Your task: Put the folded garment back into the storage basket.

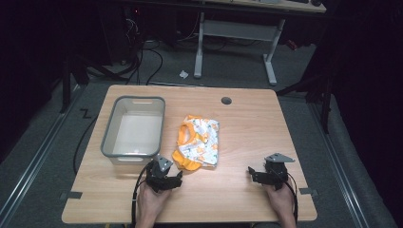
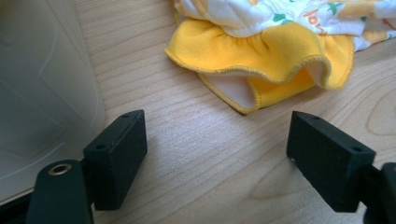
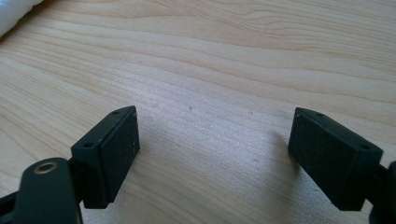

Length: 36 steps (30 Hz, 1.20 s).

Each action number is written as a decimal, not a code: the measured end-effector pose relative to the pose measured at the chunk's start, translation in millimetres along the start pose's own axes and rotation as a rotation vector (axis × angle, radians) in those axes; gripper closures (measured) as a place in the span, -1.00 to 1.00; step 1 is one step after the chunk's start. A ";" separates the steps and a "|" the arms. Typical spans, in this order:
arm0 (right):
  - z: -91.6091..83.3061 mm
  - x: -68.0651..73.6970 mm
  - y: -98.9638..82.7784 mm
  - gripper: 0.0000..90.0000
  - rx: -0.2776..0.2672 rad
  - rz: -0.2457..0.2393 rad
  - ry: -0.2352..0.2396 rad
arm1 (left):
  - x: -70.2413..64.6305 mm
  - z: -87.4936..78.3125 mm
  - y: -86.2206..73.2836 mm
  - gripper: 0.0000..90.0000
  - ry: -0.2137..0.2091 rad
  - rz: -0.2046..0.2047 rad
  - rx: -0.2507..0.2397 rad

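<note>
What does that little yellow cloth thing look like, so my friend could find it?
Start at the wooden table and find the grey plastic tub on its left side. Just right of the tub lies a small folded garment, just beyond the left tool. It is the only soft thing there: white with orange and green prints and a ruffled yellow edge.

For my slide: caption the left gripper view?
Open left gripper faces the garment's yellow hem, bin alongside.

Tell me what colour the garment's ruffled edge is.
Yellow ruffle, clearest in the left gripper view.
</note>
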State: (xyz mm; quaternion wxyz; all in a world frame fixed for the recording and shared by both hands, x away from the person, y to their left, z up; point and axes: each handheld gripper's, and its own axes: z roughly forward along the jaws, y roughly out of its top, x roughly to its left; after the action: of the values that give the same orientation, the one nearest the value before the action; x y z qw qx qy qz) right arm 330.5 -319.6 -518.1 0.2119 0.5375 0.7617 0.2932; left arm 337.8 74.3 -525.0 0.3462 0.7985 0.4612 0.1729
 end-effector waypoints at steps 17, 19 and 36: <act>0.1 0.1 0.0 -0.63 -0.001 -0.001 -0.001 | 0.8 -3.3 -0.8 -0.47 -0.013 0.016 0.007; 0.1 0.1 0.0 -0.63 -0.002 -0.001 -0.001 | 0.5 -4.6 -0.3 -0.46 -0.019 0.013 0.004; 0.1 0.1 0.0 -0.63 -0.002 -0.001 -0.001 | -12.6 -18.5 20.9 -0.42 -0.079 0.036 -0.045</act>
State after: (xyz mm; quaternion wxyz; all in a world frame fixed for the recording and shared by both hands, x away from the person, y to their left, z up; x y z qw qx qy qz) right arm 330.5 -319.5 -518.2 0.2127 0.5371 0.7617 0.2935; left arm 333.2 63.8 -496.6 0.3788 0.8050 0.4286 0.1575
